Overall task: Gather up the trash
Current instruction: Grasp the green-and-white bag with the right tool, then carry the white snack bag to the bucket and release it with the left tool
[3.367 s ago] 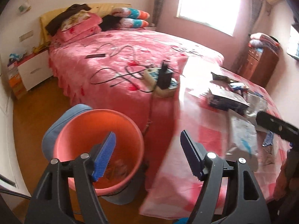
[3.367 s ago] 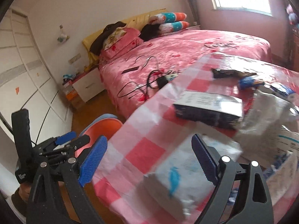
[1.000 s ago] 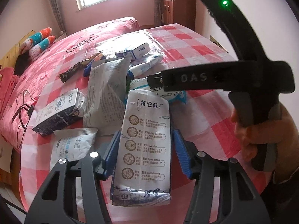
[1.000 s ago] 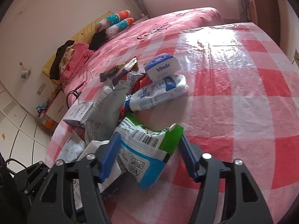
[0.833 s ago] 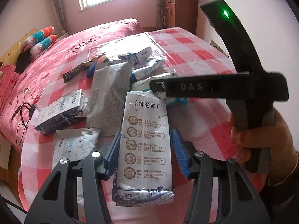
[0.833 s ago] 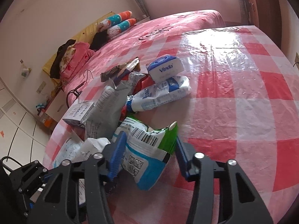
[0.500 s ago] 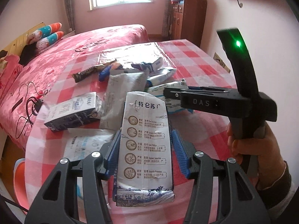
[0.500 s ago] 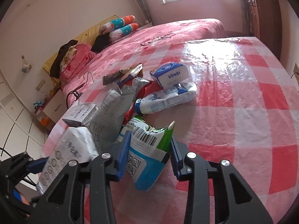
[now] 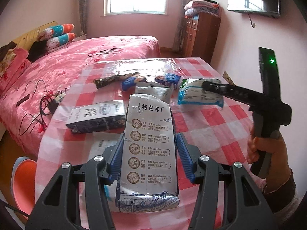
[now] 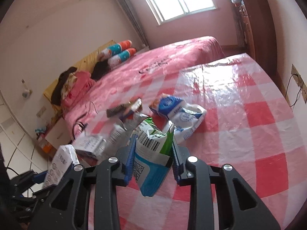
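Left tongs (image 9: 147,159) clamped on milk carton (image 9: 148,151), right tongs (image 10: 153,159) just closed on snack bag (image 10: 152,153), both lifted above counter (image 10: 249,115). Grip to be kept firm until orange bin (image 9: 23,182) is reached.

The left gripper (image 9: 149,159), low in the frame's centre, was clamped on a milk carton (image 9: 148,153). The right gripper (image 10: 153,163) had just been closing and pinched a crumpled packet (image 10: 153,153), a hand (image 9: 268,153) gripping its handle at right.
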`<state>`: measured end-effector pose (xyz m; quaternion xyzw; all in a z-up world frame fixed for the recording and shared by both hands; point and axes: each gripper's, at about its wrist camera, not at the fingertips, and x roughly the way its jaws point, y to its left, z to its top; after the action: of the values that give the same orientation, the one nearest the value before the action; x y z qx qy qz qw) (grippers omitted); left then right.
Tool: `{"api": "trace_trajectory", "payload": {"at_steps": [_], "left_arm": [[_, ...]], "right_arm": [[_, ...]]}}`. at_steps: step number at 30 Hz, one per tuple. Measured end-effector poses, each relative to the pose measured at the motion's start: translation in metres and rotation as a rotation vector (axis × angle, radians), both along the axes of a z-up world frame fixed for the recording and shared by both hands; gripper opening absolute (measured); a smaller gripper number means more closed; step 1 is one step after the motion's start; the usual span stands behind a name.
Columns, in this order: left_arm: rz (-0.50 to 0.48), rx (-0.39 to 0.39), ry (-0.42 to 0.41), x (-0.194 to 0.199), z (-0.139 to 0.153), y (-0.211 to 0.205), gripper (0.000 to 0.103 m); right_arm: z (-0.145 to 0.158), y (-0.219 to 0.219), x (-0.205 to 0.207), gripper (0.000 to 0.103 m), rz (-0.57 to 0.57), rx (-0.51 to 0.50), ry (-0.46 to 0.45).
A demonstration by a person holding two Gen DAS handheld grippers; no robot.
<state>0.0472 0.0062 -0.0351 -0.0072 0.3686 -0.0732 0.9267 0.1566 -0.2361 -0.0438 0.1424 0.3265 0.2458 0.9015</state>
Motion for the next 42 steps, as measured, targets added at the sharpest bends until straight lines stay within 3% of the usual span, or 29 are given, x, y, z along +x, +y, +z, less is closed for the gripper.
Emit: {"api": "trace_trajectory", "payload": {"at_steps": [9,20,30,42], "left_arm": [[0.077,-0.046,-0.033,-0.011,0.000,0.048,0.055],[0.176,-0.094,-0.044,-0.022,-0.008,0.110,0.055],[0.307,-0.117,-0.049,-0.044,-0.016,0.177,0.055],[0.536,-0.152,-0.012,-0.079,-0.045,0.267,0.055]], "right_arm": [[0.024,0.032,-0.020,0.034,0.046,-0.035,-0.058],[0.042,0.104,-0.046,0.034,0.179,-0.091,-0.094],[0.046,0.200,-0.073,0.034,0.383,-0.113,-0.067],[0.023,0.329,-0.097,0.034,0.636,-0.138,0.025]]}}
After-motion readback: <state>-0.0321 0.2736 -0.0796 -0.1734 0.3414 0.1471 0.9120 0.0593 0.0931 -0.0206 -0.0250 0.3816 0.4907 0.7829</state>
